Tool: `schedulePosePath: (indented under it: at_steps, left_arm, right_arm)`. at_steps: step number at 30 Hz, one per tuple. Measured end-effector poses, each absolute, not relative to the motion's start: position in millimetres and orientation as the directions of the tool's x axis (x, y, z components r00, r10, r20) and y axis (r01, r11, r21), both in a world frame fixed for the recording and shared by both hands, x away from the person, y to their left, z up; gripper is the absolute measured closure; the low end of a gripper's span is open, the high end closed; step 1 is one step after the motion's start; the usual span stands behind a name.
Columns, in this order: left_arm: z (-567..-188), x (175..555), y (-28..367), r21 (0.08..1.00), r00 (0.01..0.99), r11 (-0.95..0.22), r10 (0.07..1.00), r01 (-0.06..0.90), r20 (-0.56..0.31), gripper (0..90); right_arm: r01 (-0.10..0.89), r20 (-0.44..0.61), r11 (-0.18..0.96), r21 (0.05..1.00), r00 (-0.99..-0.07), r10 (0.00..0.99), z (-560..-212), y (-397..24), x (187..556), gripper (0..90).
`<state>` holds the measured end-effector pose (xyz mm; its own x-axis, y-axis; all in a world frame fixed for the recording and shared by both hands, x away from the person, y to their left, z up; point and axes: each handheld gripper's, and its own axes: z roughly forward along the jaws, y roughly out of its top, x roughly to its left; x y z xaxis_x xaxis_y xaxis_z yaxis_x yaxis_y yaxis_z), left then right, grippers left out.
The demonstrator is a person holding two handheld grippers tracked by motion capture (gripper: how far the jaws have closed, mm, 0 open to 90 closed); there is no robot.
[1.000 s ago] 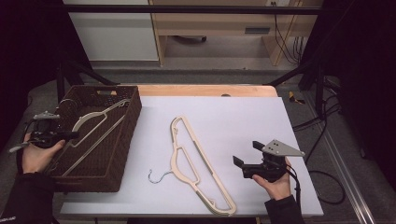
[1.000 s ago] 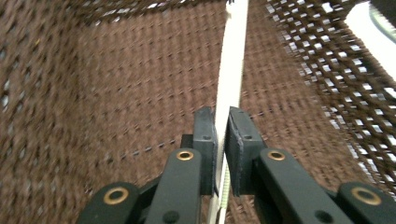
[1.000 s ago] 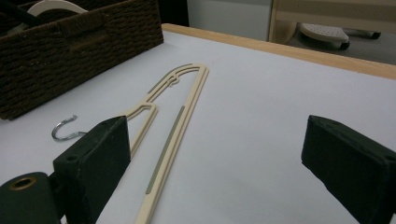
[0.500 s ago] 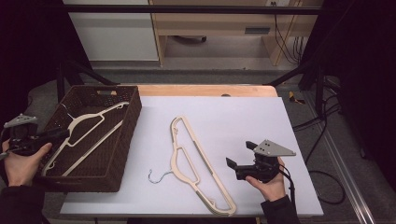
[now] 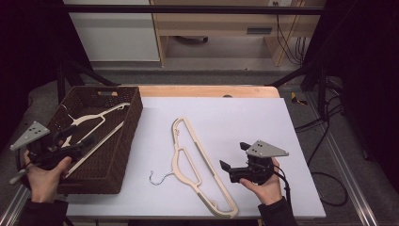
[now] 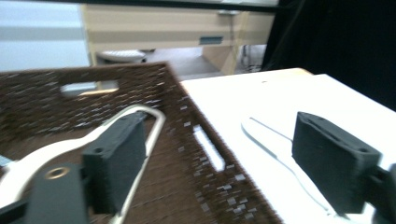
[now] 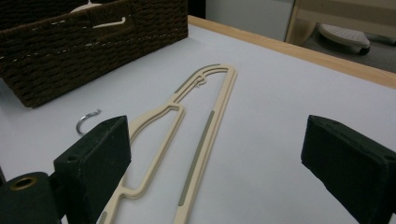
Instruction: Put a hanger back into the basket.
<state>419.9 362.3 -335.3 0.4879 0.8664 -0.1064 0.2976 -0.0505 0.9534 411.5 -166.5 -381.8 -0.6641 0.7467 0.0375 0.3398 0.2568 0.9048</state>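
So: dark brown woven basket (image 5: pixel 123 141), rectangular w/ slot handles cut in the walls, sits on the left part of a white tabletop (image 5: pixel 244 117) that has a pale wood edge along the far side. Weave is coarse, ropey in the right gripper view; small light flecks show through it in the left gripper view.

Inside the basket lies a cream plastic hanger (image 5: pixel 94 120), smooth, thin-armed, slanting across the basket floor, one end up near the far right corner.

A 2nd cream hanger (image 5: pixel 197 165) lies flat on the white top, btwn basket and right gripper. Long narrow triangle shape, grey-green strips set into its arms, small bent metal hook (image 5: pixel 160 177) at its left side, silver and curled.

Left gripper (image 5: pixel 77 141), held in the left hand (image 5: pixel 42 176) at the basket's near left corner, points over the basket; jaws are matte black blocks, spread wide, nothing btwn them. Grey 3-cornered plate w/ dots on top.

Right gripper (image 5: pixel 233 157), held in the right hand (image 5: pixel 263 186) near the table's front edge, points left toward the tabletop hanger, just short of it, not touching. Jaws wide apart, empty; hanger's arm shows btwn them in the right gripper view.
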Motion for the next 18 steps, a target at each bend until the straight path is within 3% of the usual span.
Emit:
schedulePosePath:
  at_steps: [5,18]
  left_arm:
    - [-340,415,332,0.959,0.540,-0.074,0.837,0.272,-0.089,9.8]
    - [-367,403,267,0.942,0.637,-0.179,0.770,0.284,-0.046,7.5]
  right_arm:
    - [0.372,0.072,0.265,0.889,-0.687,0.723,-387,-157,412,8.6]
    - [0.430,0.087,0.340,0.836,-0.716,0.693,-407,-142,407,9.9]
